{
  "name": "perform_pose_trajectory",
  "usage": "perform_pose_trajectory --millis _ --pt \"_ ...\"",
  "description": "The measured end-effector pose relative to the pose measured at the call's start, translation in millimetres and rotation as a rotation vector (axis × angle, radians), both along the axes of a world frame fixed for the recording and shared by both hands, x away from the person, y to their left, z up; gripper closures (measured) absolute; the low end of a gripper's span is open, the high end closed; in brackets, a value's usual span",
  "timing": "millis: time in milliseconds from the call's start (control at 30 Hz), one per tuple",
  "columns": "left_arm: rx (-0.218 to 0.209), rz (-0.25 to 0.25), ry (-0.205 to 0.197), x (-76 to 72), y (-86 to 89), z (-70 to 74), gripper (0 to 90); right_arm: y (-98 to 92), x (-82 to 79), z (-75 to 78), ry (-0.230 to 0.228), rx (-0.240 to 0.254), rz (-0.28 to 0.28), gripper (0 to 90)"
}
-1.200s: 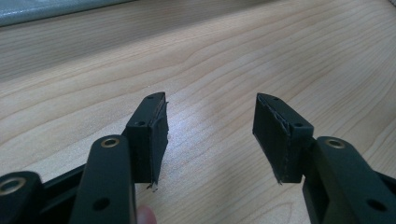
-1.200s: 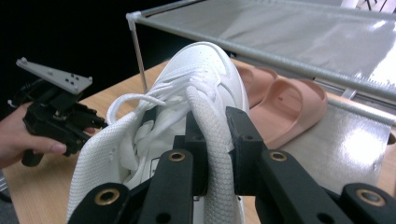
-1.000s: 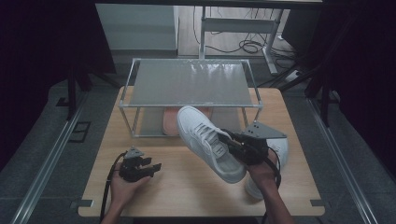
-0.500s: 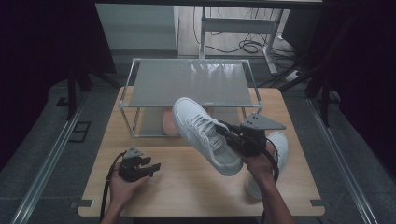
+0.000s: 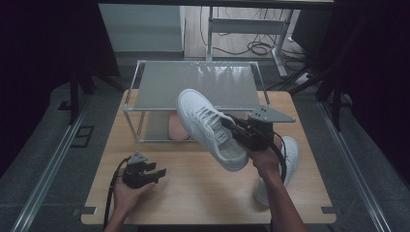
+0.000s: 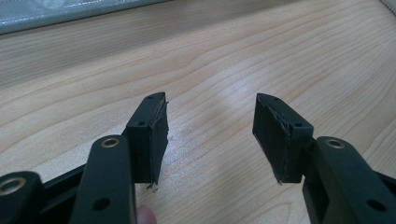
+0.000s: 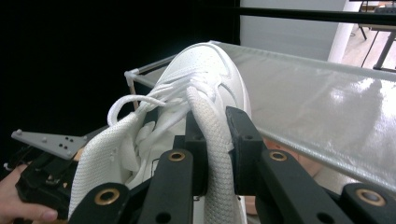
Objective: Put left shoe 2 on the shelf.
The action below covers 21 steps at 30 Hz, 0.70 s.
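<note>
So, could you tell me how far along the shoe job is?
Partly done: the right tongs are clamped on the collar of one white shoe, lifted off the table beside the rack. The second shoe lies on the table. The left tongs are open, with nothing between them.

dim high view with dark surroundings, glare on shelf top, brighter gripper views, near jaws soft

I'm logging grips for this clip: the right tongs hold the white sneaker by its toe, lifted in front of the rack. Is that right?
Not quite. The right tongs hold the white sneaker by its collar edge at the ankle opening, not its toe; the toe points away toward the rack. The right gripper view shows this. The shoe is lifted in front of the rack.
</note>
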<state>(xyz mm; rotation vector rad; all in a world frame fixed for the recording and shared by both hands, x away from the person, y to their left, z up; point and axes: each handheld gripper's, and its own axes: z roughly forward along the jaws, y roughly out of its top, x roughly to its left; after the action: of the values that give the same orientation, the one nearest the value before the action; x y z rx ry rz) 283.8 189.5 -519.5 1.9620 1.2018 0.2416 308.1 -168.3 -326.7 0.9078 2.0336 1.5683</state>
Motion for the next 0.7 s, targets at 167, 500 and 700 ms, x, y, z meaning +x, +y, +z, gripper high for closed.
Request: perform_pose_trajectory --millis 167,500,700 --pt "-0.003 0.001 0.002 -0.3 0.3 0.4 46.0 2.4 6.5 6.5 0.002 0.023 0.000 80.3" --pt "-0.001 -0.002 0.001 -0.2 -0.1 0.1 46.1 4.3 26.3 14.8 -0.003 0.055 -0.036 80.3" --pt "-0.001 -0.002 0.001 -0.1 0.3 0.2 46.0 5.5 39.3 16.2 0.006 0.070 -0.055 80.3"
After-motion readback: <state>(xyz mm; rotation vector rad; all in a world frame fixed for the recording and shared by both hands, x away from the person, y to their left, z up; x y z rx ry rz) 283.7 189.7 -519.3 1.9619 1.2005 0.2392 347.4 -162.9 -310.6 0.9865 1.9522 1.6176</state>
